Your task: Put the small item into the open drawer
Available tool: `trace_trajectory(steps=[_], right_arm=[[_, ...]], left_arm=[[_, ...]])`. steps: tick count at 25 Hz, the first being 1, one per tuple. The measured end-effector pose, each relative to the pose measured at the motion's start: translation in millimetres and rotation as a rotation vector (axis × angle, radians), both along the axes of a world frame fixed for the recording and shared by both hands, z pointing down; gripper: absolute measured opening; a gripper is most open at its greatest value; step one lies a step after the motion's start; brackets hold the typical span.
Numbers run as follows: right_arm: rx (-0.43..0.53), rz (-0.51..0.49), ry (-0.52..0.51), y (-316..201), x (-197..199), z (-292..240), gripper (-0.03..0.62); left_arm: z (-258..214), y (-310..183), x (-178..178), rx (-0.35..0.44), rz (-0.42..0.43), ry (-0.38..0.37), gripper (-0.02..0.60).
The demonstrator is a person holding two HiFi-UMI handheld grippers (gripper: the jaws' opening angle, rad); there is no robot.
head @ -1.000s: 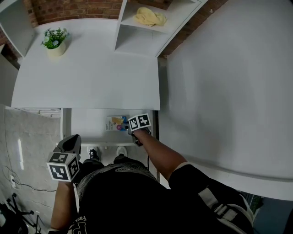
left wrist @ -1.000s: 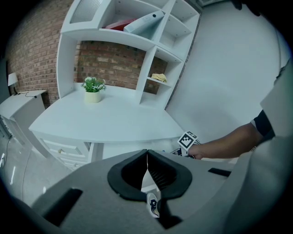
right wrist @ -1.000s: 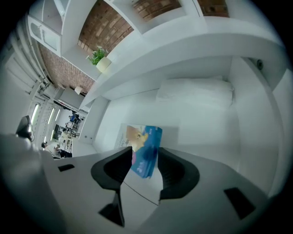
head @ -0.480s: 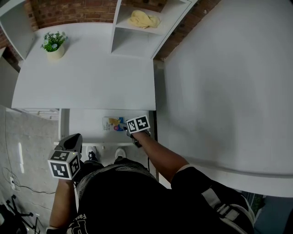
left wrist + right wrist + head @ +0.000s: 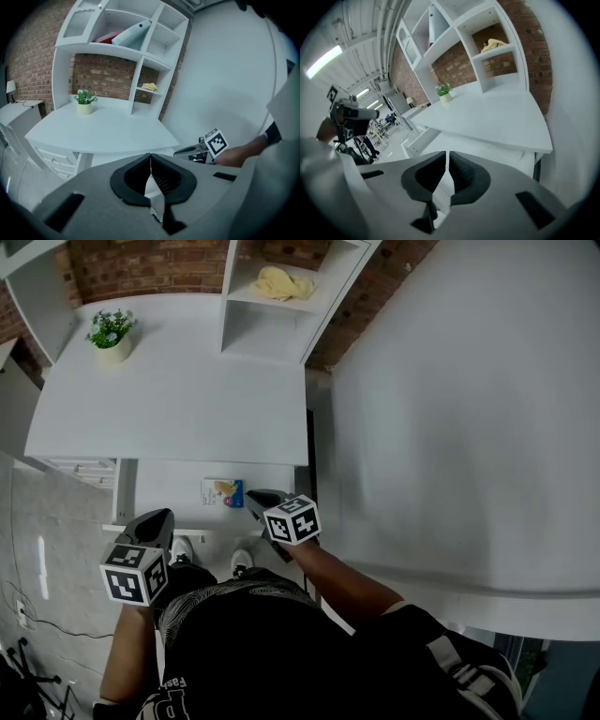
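Note:
The small item point(image 5: 222, 493), a flat packet printed in yellow and blue, lies in the open white drawer point(image 5: 169, 495) under the desk. My right gripper point(image 5: 251, 495) hovers just right of the packet, apart from it. Its jaws are closing, tips almost together, with nothing between them point(image 5: 448, 153). My left gripper point(image 5: 157, 515) hangs at the drawer's front left corner, shut and empty, its jaw tips touching point(image 5: 150, 154). The left gripper view also catches the right gripper point(image 5: 187, 151) over the drawer.
A white desk top point(image 5: 169, 399) overhangs the drawer, with a potted plant point(image 5: 111, 332) at its far left. A shelf unit holds a yellow cloth point(image 5: 284, 283). A white wall point(image 5: 450, 409) stands close on the right. Another drawer front point(image 5: 80, 470) shows at left.
My right gripper has drawn back toward me and rightward, off the packet, which stays lying in the drawer. The left gripper has hardly moved.

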State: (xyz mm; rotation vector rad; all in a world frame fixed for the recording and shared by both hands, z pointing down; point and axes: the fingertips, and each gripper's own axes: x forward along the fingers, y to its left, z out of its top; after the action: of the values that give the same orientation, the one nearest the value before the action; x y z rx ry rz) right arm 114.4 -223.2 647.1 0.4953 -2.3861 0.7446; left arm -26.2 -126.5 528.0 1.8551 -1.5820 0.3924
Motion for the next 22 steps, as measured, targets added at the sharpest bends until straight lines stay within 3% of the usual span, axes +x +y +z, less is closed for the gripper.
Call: trace_trajectory(steps=[5,10,18,22], right_arm=[[-0.035,0.041,-0.123,27,22,-32,0.006],[0.037,0.023,-0.193,53,22,-69,0.005],[0.118,0.044,-0.104,100,7,-89,0.005],[0.119,0.070,-0.139,141,-11,-107,0.005]], left_arm=[[-3,6,18,0.028,0.016,0.004,0.018],[-4,10,22,0.046,0.043,0.008,0.018],[-21,41,35,0.082,0.165,0.036,0.018],[-28,78,23,0.089,0.210,0.047,0.018]])
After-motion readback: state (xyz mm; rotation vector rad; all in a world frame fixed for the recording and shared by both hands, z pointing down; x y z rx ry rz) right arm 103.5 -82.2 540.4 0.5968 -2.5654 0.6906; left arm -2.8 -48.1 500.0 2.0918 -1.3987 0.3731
